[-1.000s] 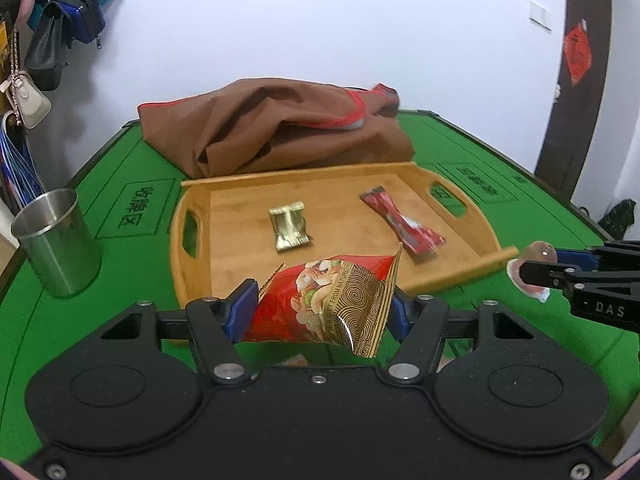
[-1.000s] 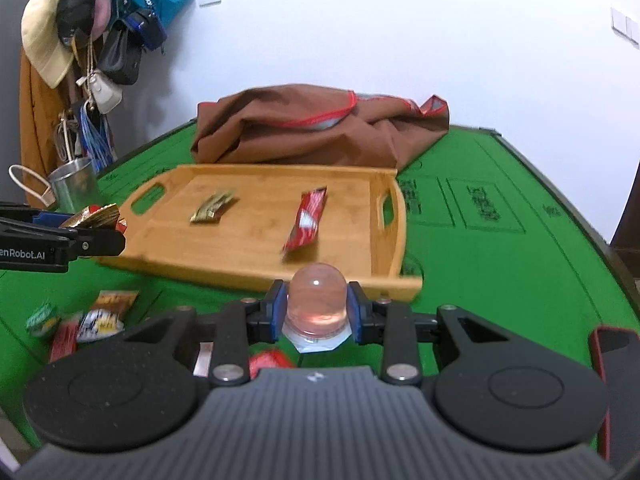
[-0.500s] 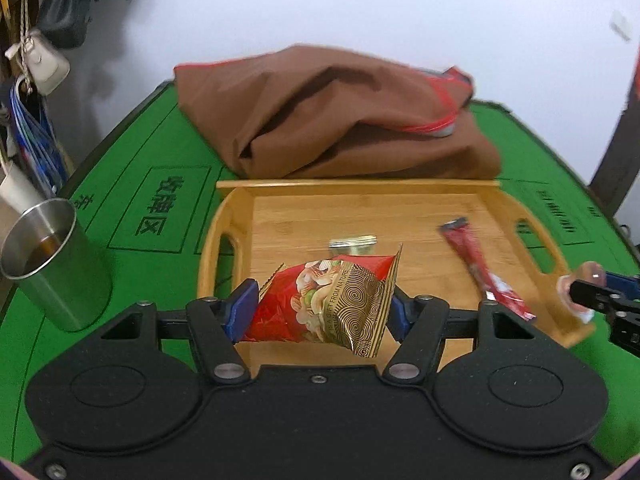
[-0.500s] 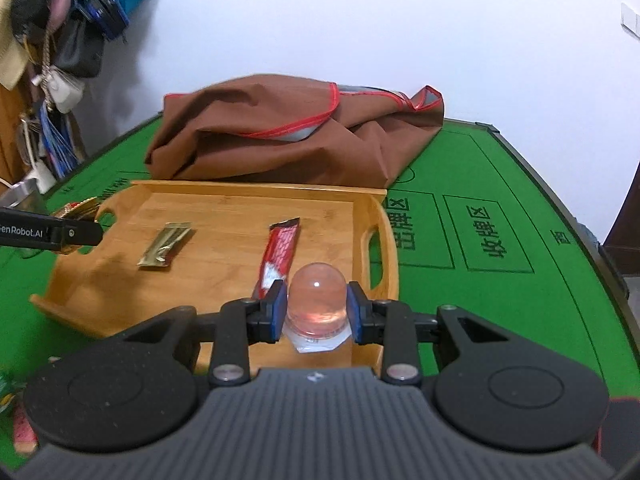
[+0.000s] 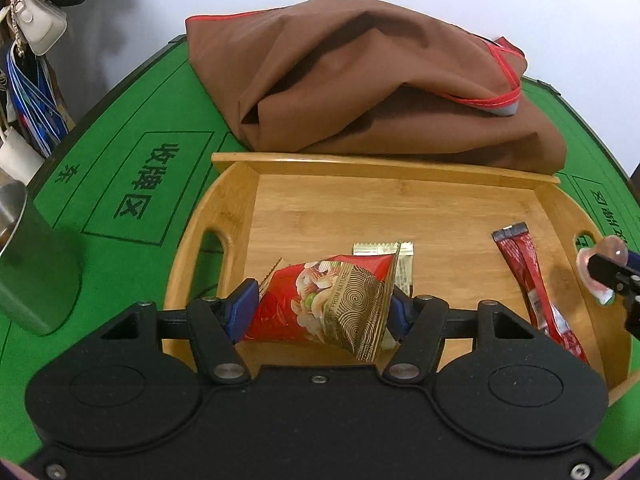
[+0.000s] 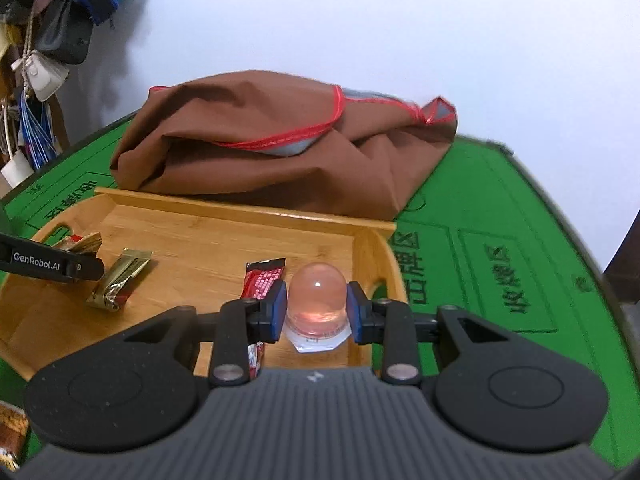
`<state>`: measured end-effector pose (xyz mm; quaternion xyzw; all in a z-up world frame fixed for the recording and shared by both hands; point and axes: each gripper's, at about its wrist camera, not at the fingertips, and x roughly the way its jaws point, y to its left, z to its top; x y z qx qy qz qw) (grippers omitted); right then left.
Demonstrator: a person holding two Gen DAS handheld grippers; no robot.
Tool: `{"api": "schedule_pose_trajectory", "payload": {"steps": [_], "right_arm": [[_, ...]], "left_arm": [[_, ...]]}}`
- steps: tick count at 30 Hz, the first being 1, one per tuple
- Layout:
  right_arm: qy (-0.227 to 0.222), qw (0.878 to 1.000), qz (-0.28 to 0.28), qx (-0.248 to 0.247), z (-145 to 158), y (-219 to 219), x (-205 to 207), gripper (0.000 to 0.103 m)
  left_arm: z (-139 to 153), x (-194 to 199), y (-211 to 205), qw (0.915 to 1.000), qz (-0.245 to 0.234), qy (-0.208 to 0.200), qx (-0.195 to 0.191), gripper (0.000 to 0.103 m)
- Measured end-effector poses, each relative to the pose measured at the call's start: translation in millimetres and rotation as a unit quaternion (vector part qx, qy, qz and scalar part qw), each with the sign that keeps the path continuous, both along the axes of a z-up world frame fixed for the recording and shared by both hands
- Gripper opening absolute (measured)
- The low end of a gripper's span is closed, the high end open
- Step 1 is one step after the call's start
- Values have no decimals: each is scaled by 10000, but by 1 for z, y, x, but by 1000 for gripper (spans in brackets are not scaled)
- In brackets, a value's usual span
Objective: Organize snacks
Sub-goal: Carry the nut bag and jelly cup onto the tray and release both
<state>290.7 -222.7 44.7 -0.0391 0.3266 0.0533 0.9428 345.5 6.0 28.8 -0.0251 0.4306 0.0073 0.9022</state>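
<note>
Left wrist: tray (image 5: 400, 168) holds two snacks (gold, red) | left tool (image 5: 320, 312) clamps packet (image 5: 332, 304) | right tool (image 6: 316, 312) clamps jelly (image 6: 316, 292)

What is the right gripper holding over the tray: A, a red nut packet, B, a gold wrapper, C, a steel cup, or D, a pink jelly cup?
D: the right gripper has its fingers pressed on both sides of a pink jelly cup above the wooden tray.
</note>
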Motion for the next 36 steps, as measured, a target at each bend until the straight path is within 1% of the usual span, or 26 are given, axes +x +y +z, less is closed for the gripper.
{"api": "schedule_pose_trajectory", "payload": {"steps": [3, 6, 10, 14, 21, 32, 36], "right_arm": [[75, 9998, -153, 45, -7, -3, 11, 36], [182, 9995, -172, 180, -13, -6, 18, 36], [239, 9996, -125, 99, -18, -1, 24, 36], [319, 9994, -87, 113, -23, 2, 29, 36], [364, 9991, -28, 207, -27, 7, 33, 36], [375, 9990, 69, 219, -30, 14, 36, 36], [378, 9990, 58, 242, -30, 13, 36, 39]], "left_arm": [[-1, 6, -4, 10000, 8, 22, -6, 62], [-4, 12, -6, 9999, 9, 107, -112, 61], [-5, 15, -15, 9999, -61, 97, 60, 61], [-5, 19, -18, 9999, -64, 106, -18, 61], [-5, 25, -26, 9999, -119, 91, 30, 61], [-7, 27, -35, 9994, -255, -3, 254, 61], [-7, 26, -37, 9991, -232, -38, 348, 63]]}}
